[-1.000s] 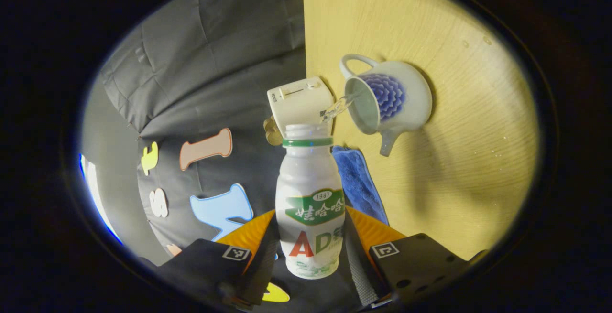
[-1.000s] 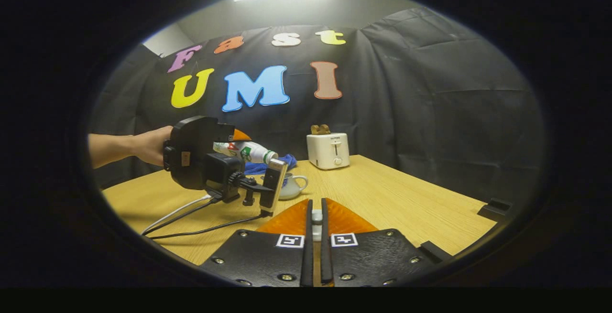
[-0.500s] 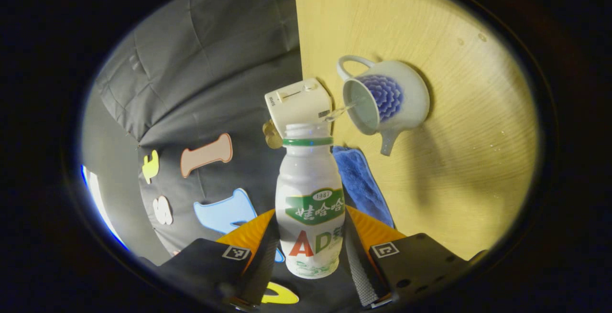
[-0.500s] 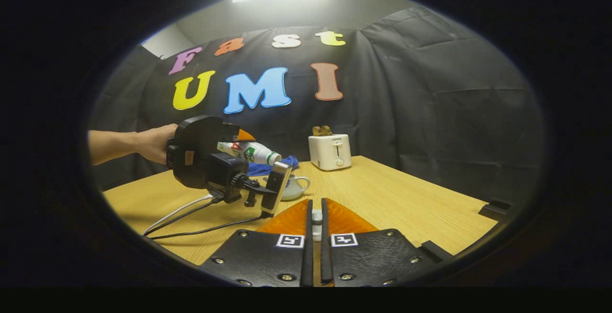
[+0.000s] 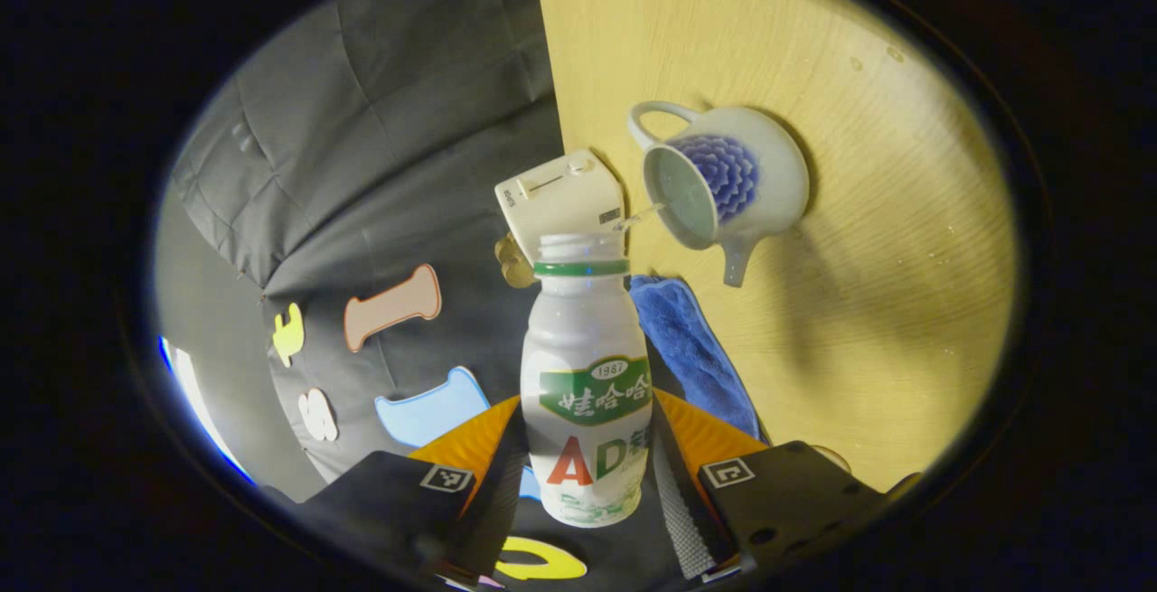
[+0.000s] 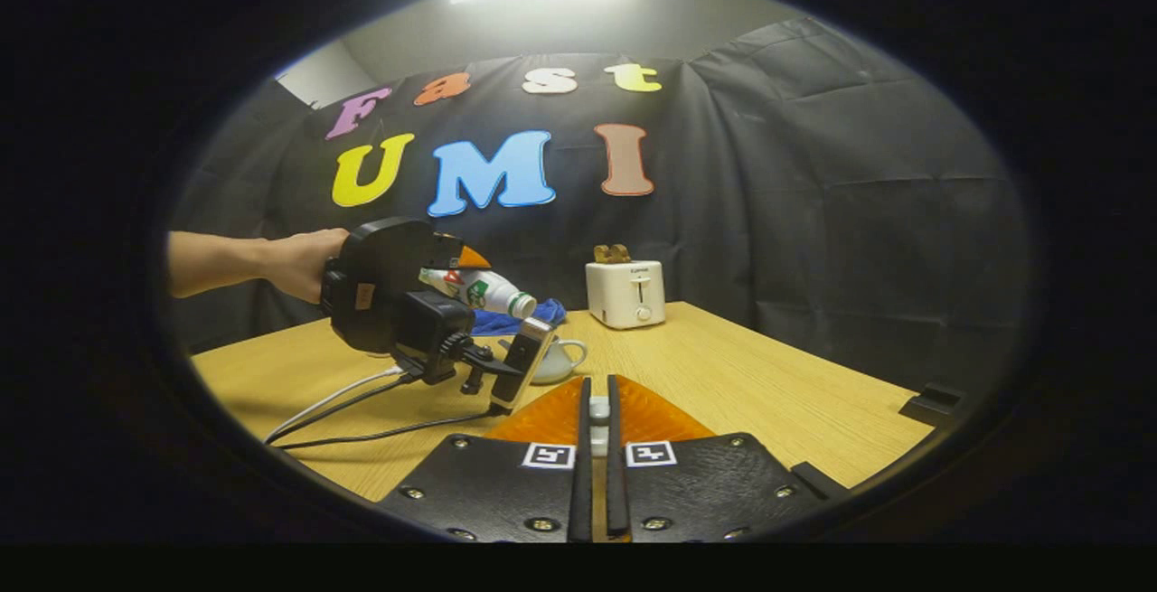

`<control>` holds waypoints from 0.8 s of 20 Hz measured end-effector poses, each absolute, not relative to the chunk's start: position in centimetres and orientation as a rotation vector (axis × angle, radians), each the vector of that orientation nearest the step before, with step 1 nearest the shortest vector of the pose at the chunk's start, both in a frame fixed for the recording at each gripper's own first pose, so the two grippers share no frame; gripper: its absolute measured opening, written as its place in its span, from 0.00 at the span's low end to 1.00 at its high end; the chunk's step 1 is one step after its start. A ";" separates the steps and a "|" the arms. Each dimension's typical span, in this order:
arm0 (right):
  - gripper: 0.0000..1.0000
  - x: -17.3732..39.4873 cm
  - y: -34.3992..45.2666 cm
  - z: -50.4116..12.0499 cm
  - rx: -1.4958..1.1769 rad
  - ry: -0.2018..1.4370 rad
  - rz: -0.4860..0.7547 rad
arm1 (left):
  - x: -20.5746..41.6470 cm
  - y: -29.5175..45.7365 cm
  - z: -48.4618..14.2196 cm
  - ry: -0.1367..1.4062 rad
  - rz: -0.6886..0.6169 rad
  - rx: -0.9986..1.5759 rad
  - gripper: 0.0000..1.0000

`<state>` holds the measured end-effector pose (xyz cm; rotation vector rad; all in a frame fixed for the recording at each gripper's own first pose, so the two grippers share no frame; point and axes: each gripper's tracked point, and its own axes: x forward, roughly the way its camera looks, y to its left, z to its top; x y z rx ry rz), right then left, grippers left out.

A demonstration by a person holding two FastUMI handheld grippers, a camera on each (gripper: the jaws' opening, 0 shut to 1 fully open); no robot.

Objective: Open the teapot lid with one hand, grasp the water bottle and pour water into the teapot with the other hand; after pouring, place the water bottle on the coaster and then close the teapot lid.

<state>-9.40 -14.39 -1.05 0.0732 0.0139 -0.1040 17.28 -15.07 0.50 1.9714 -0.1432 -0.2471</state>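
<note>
Pouring is the step in hand. In the left gripper view, the left gripper [image 5: 587, 474] pinches the water bottle [image 5: 586, 393] between both fingers, and a thin stream goes from the bottle's open mouth into the teapot [image 5: 723, 181], which stands open on the table [image 5: 904, 303]. A toaster [image 5: 559, 203] is just beside the teapot, and a blue cloth [image 5: 691, 348] lies near the teapot's spout.

In the right gripper view, the right gripper [image 6: 597, 411] has its fingers pressed on a small white piece, probably the teapot lid [image 6: 597, 411]. The tilted bottle hangs above the teapot. The next move calls for raising the bottle upright, then finding the coaster, which I cannot see
</note>
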 end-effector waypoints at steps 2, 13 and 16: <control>0.06 -9.4 -14.3 -1.1 0.071 0.015 -0.102 | 17.4 -15.1 0.6 -0.145 -0.253 1.972 0.77; 0.06 -9.2 -14.4 -1.5 0.061 0.033 -0.112 | 18.2 -14.7 0.3 -0.111 -0.282 1.955 0.77; 0.06 -9.0 -14.3 -1.7 0.059 0.042 -0.114 | 18.1 -14.9 0.2 -0.106 -0.297 1.941 0.77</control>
